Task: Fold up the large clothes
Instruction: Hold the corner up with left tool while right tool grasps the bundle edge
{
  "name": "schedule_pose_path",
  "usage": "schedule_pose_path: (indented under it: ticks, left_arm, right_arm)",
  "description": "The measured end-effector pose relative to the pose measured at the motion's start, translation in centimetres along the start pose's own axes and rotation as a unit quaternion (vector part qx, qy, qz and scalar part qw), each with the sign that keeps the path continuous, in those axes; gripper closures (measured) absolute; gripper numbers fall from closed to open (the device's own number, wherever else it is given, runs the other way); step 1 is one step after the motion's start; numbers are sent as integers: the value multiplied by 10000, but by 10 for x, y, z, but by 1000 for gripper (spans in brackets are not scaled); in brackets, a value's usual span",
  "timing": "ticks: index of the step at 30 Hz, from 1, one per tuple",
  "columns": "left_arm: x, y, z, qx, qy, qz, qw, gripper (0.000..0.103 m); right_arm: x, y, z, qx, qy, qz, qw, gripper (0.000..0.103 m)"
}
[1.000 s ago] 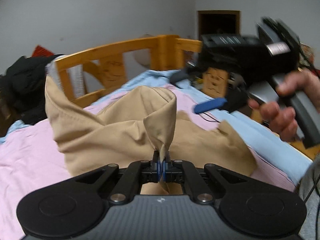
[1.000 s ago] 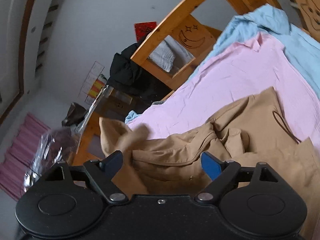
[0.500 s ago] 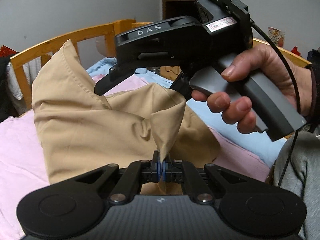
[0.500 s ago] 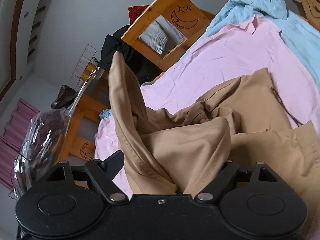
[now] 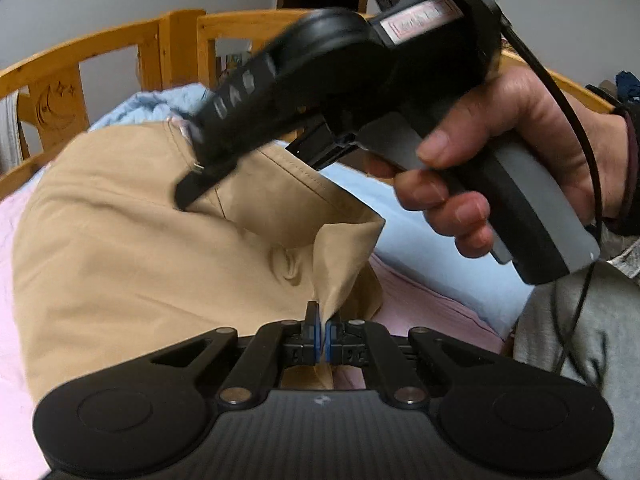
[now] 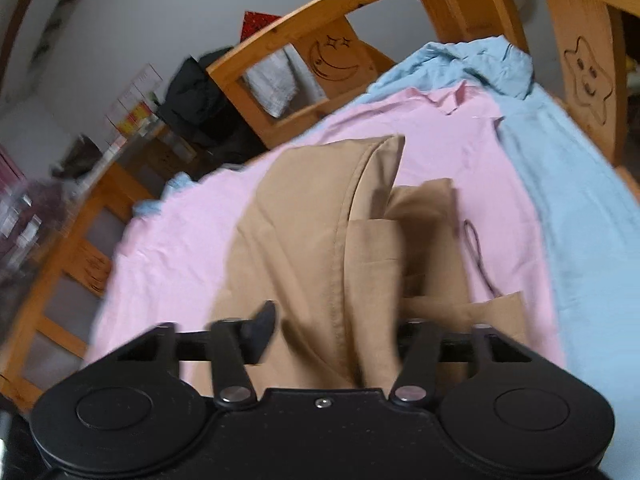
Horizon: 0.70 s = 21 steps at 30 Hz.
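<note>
Coat [image 6: 304, 240] on pink sheet [image 6: 180, 240]; left gripper [image 5: 323, 334] clamped on corner; right gripper [image 6: 336, 332] closing round folded edge, grip unconfirmed; pinch seam fully before lifting.

Matt tan cloth garment [image 5: 132, 248]; glossy varnished wooden bedframe [image 6: 452, 4].

The right gripper [image 5: 192, 196] and the hand [image 5: 520, 152] holding it fill the air just above and ahead of the left gripper [image 5: 323, 332], blocking any move upward there. The raised tan garment [image 6: 320, 240] crowds the middle of the bed. Bare pink sheet [image 6: 176, 248] to the left and blue sheet [image 6: 592, 240] to the right lie open. The wooden bed rail [image 6: 288, 36] fences the far side.
</note>
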State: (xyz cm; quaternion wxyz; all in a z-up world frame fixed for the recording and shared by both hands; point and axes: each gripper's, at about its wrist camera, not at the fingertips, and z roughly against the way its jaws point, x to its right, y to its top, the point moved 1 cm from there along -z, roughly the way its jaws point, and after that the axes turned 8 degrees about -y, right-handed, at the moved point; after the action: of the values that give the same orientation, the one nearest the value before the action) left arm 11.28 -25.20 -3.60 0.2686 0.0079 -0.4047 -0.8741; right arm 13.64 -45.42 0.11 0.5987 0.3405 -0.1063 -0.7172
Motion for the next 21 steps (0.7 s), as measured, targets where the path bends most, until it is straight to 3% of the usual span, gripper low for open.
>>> schedule_pose_path:
  ticks: [1, 4, 7, 10, 12, 15, 18, 21]
  left_arm:
    - [-4, -2, 0, -24, -14, 59, 10000, 103]
    - [-14, -1, -7, -39, -71, 204, 9998, 102]
    - [-23, 2, -4, 4, -181, 295, 9994, 99]
    - [-21, 1, 12, 118, -334, 349, 9988, 89]
    - [-13, -2, 18, 161, -143, 253, 9994, 81]
    - [-10, -8, 41, 280, 270, 193, 9991, 60]
    - [-23, -12, 64, 384, 677, 475, 9958, 57]
    - [-51, -18, 89, 655, 1093, 1082, 9859, 49]
  right_arm:
    - [3, -2, -4, -4, -116, 81, 9999, 81]
    - [14, -4, -13, -32, -194, 109, 9997, 92]
    - [22, -5, -17, -30, -223, 162, 9996, 95]
    - [22, -7, -20, 27, -306, 365, 9989, 95]
    - [25, -10, -25, 6, -350, 384, 9987, 95]
    - [39, -15, -33, -20, -581, 159, 9982, 95]
    - [55, -23, -37, -46, -467, -155, 9988, 93]
    - [52, -29, -33, 85, -541, -123, 9984, 93]
